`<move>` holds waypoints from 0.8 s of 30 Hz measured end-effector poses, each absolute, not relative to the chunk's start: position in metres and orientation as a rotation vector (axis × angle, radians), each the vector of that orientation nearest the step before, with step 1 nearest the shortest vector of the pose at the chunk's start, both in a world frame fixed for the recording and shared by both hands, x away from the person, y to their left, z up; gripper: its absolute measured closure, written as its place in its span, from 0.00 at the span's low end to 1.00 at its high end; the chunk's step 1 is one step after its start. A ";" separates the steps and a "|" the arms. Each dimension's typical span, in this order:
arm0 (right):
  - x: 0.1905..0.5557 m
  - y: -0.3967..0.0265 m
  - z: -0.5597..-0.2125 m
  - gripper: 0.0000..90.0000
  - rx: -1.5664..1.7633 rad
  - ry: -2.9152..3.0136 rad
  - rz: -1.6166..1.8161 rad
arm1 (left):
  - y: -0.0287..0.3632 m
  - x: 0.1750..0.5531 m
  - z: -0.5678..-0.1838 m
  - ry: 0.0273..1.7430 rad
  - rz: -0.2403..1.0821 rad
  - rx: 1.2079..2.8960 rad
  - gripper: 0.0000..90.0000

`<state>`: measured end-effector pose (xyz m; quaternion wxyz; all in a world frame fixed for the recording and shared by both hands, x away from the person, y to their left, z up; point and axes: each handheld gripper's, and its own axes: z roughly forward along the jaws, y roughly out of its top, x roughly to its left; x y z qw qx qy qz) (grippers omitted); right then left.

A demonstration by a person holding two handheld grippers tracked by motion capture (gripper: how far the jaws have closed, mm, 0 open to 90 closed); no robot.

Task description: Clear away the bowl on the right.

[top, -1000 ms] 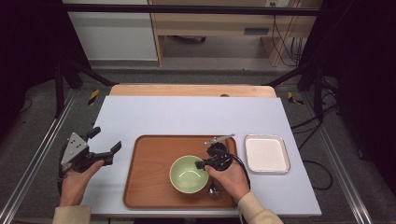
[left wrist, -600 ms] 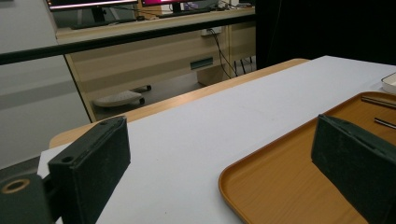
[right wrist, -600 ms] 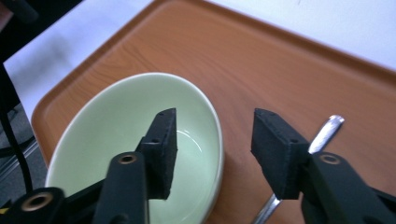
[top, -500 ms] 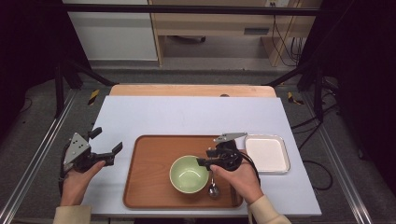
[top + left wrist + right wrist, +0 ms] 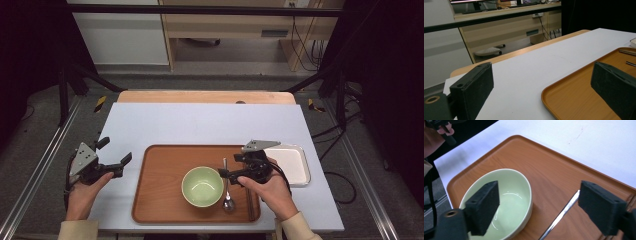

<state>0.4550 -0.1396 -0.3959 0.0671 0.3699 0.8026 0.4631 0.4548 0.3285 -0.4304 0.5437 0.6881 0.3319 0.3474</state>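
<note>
Since the earlier frame the right gripper (image 5: 226,173) has come up and back off the green bowl (image 5: 202,186), toward the tray's right side, and its jaws have just been opening; nothing sits between them now. Released, pads wide apart. In the right gripper view one pad hangs over the bowl's rim, the other over the spoon (image 5: 560,215) handle, neither touching as far as I can tell.

Bowl sits upright and empty in the front middle of the wooden tray (image 5: 160,165). Spoon lies on the tray just right of the bowl, head toward the person, handle pointing away. What look like chopsticks (image 5: 248,197) lie at the tray's right edge, partly under the right hand; hard to be sure from the high view.

Left gripper (image 5: 116,157) hasn't shifted: held off the tray's left edge above the white table (image 5: 200,120), jaws wide apart, empty. The left gripper view shows the tray corner behind its pads.

White rectangular dish (image 5: 295,162) sits just right of the tray, empty.
</note>
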 end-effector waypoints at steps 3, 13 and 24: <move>0.455 -0.144 -0.396 0.13 1.103 2.399 1.396 | 0.328 0.455 -0.431 0.786 0.823 1.636 0.05; 0.456 -0.160 -0.394 0.10 1.123 2.305 1.380 | 0.327 0.455 -0.431 0.786 0.819 1.638 0.05; 0.460 -0.184 -0.397 0.15 1.211 2.223 1.312 | 0.325 0.456 -0.433 0.783 0.813 1.642 0.05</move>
